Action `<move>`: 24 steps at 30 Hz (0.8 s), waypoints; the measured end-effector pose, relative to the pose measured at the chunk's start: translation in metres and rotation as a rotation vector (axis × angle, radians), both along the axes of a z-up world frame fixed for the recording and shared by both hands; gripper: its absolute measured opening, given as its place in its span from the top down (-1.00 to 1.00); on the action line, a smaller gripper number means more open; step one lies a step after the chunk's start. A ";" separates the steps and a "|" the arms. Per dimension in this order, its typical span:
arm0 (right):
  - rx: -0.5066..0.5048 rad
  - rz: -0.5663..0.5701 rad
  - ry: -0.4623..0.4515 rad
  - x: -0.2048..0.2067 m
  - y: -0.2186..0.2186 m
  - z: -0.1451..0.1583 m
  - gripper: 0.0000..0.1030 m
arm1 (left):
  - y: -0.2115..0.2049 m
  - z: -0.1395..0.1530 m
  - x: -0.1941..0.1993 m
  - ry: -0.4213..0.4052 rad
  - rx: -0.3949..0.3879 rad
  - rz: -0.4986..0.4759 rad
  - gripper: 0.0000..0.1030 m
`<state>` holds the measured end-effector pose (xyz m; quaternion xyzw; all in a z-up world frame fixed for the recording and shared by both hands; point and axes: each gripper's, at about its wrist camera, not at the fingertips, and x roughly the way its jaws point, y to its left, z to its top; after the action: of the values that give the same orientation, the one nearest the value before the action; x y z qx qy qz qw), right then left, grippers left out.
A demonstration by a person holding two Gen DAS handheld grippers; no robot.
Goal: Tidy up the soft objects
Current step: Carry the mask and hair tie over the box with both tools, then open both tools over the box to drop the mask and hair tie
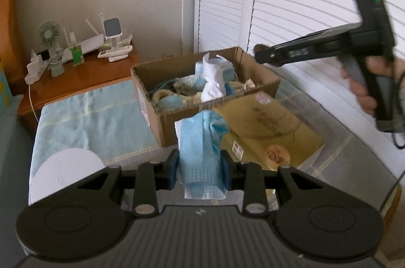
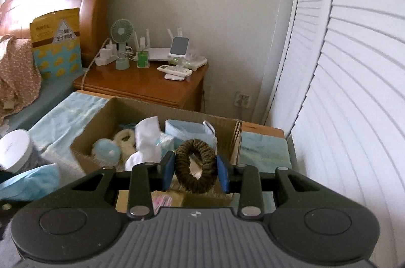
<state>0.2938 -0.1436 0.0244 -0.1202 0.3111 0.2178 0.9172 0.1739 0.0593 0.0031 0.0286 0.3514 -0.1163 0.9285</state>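
Note:
My left gripper (image 1: 200,164) is shut on a light blue face mask (image 1: 200,149) and holds it up in front of the cardboard box (image 1: 162,113). The box holds soft things: white socks (image 1: 212,83), blue masks and fluffy cream items. My right gripper (image 2: 195,170) is shut on a dark brown hair scrunchie (image 2: 196,166), held just above the near edge of the same box (image 2: 86,146). The right gripper also shows in the left wrist view (image 1: 255,50), above the box's right end. The blue mask shows at the left of the right wrist view (image 2: 27,182).
A flat yellow-gold package (image 1: 268,124) lies right of the box on the light blue cloth (image 1: 83,121). A white-lidded jar (image 2: 15,151) stands to the left. A wooden nightstand (image 2: 149,86) with a fan and chargers is behind. White louvred doors (image 2: 354,91) close the right side.

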 end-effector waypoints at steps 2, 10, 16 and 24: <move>-0.003 -0.004 0.007 0.011 0.003 -0.003 0.22 | 0.001 0.003 0.003 -0.004 -0.002 0.005 0.38; -0.024 -0.044 0.015 0.036 0.010 -0.013 -0.40 | -0.001 0.009 0.021 -0.011 0.000 0.002 0.38; 0.018 -0.071 -0.021 0.016 0.002 -0.005 -1.00 | -0.007 0.015 0.035 -0.004 -0.032 0.027 0.38; 0.030 -0.111 -0.040 -0.026 -0.015 0.002 -1.00 | -0.022 0.024 0.069 -0.013 -0.081 0.096 0.38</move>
<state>0.2682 -0.1586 0.0264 -0.0932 0.2957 0.1689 0.9356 0.2426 0.0377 0.0266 -0.0251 0.3415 -0.0855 0.9357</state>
